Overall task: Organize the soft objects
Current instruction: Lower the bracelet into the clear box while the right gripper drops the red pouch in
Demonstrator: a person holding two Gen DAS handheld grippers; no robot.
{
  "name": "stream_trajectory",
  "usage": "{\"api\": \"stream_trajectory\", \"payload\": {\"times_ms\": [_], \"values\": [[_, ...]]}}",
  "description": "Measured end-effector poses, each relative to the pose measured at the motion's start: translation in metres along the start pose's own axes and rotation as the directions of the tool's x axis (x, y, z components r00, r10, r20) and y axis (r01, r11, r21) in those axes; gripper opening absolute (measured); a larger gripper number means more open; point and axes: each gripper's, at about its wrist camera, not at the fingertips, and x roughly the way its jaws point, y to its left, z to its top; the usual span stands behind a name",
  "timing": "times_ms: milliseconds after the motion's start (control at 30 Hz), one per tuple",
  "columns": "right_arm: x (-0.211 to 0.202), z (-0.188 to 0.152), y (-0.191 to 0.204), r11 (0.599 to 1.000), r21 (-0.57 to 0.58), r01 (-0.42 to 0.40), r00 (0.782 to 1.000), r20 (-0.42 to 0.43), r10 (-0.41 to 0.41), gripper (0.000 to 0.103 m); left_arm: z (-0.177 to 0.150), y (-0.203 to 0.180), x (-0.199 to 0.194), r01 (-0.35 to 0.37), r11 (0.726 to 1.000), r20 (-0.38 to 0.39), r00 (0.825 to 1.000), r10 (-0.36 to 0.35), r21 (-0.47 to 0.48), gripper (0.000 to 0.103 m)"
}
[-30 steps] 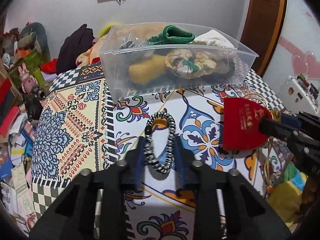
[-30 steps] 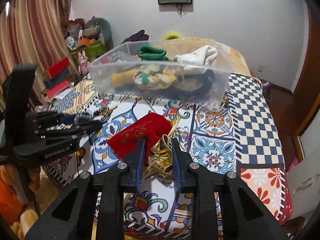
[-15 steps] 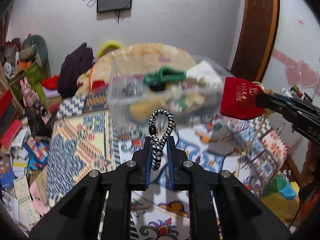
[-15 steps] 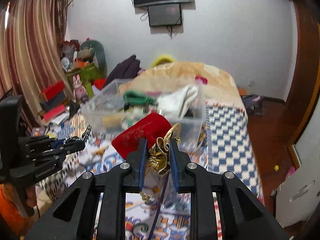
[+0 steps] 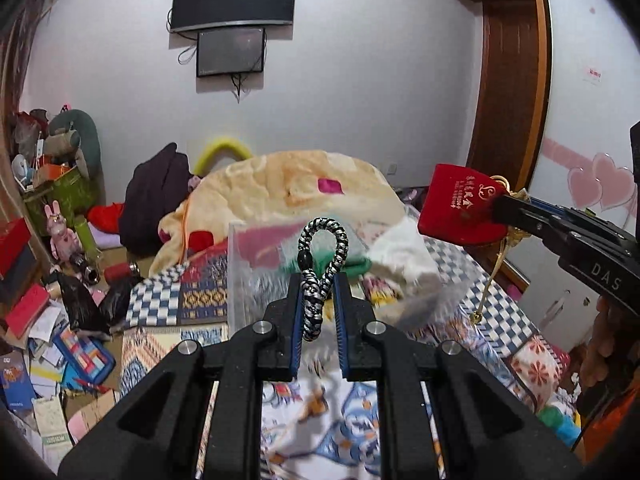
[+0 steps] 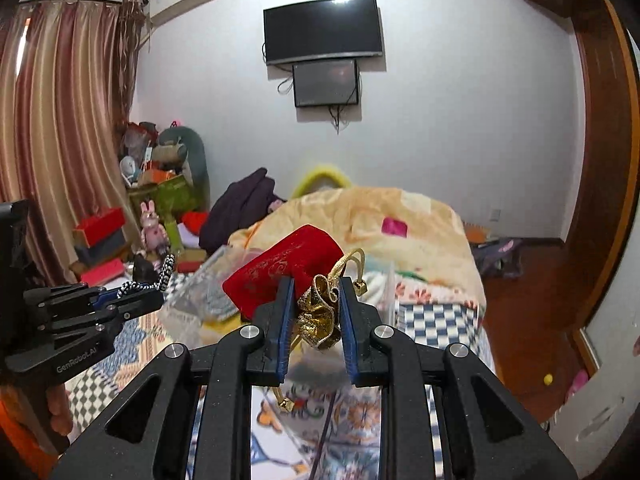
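Note:
My left gripper [image 5: 319, 280] is shut on a black-and-white braided cord loop [image 5: 323, 248] and holds it in the air; it also shows in the right wrist view [image 6: 158, 276]. My right gripper [image 6: 316, 284] is shut on the gold gathered neck [image 6: 320, 314] of a red velvet drawstring pouch [image 6: 280, 270], lifted above the bed. In the left wrist view the pouch [image 5: 460, 210] hangs at the right. The clear plastic bin [image 5: 256, 276] with soft items stands just beyond both grippers, blurred.
The bed has a patterned cover [image 5: 328, 412] and a yellow blanket [image 5: 288, 188] behind the bin. Clutter, boxes and a toy rabbit [image 5: 60, 228] fill the floor at left. A wooden door frame [image 5: 508, 80] is at right.
Both grippers have risen from the bed cover, each lifting its object, and tilted up toward the wall. The bin now sits lower in view.

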Motion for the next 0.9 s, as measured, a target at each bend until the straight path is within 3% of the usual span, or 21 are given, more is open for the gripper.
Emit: {"api": "stream_trajectory", "payload": {"times_ms": [267, 667, 900], "values": [[0.028, 0.011, 0.004, 1.0, 0.004, 0.017, 1.0, 0.011, -0.017, 0.019, 0.019, 0.008, 0.034, -0.01, 1.0, -0.013, 1.0, 0.01, -0.013, 0.014], [0.083, -0.025, 0.007, 1.0, -0.008, 0.015, 0.982, -0.188, -0.016, 0.019, 0.004, 0.013, 0.1, -0.006, 0.999, -0.152, 0.988, 0.001, -0.036, 0.014], [0.086, -0.028, 0.005, 0.999, -0.044, 0.019, 0.973, -0.229, -0.028, 0.022, -0.008, 0.011, 0.113, -0.015, 1.0, -0.2, 0.98, 0.01, -0.026, 0.018]]}}
